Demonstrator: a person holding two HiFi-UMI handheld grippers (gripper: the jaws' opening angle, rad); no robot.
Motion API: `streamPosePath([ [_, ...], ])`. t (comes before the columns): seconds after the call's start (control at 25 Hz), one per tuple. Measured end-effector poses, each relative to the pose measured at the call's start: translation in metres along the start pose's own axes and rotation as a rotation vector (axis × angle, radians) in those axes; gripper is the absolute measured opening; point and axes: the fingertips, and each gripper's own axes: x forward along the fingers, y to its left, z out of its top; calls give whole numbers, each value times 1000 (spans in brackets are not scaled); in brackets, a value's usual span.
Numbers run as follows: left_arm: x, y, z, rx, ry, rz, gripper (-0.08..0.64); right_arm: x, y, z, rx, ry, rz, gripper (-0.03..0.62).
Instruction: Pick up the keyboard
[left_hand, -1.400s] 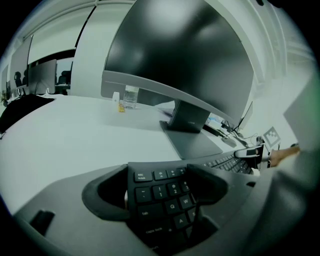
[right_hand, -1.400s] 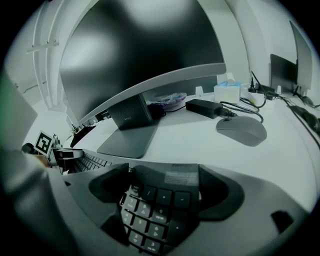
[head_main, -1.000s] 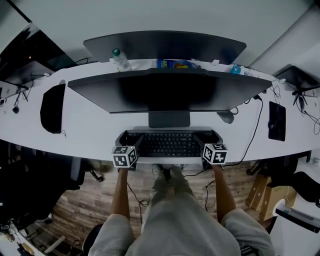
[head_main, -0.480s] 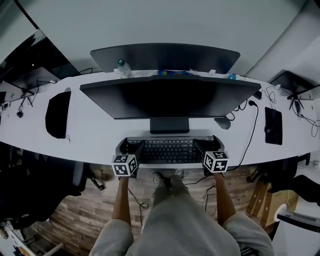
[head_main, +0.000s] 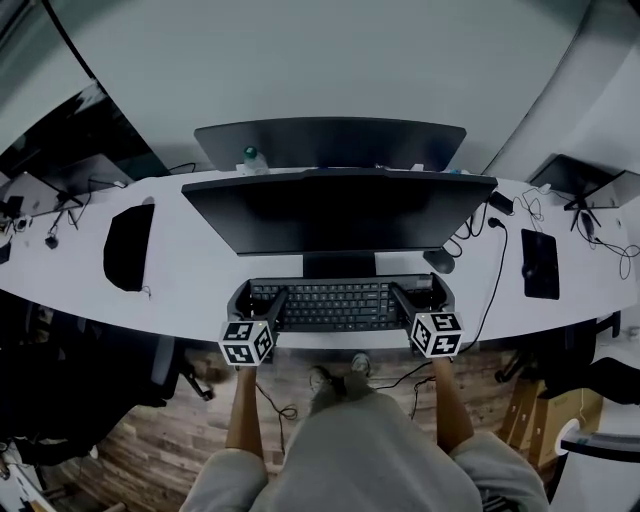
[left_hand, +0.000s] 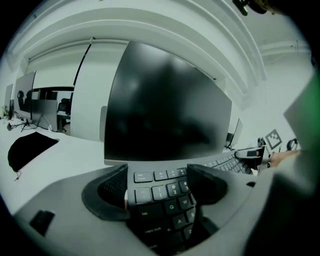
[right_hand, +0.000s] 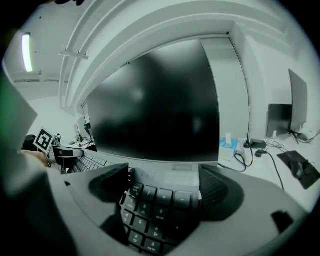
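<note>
Gripping dark keyboard (head_main: 333, 303) by its 2 short ends: left gripper (head_main: 262, 300) clamps letter-key end, right gripper (head_main: 418, 300) clamps numpad end. Black keys, pale legends, lying before monitor (head_main: 338, 212).

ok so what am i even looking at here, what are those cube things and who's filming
No robot: a person holds a gripper in each hand; the marked cubes are part of them. The top-down picture comes from a camera on the person's head; the other two come from cameras riding on the left gripper and right gripper. On the white desk stand a monitor and a keyboard. Each gripper's fingers are closed on one end of the keyboard.
</note>
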Motion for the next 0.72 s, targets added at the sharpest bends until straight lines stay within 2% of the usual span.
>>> streamPosePath([
  [0.36, -23, -17, 63, 55, -137, -6, 341, -30, 5, 66, -60, -149, -4, 417],
  [0.72, -44, -37, 109, 112, -233, -11, 341, -59, 3, 105, -78, -249, -9, 417],
])
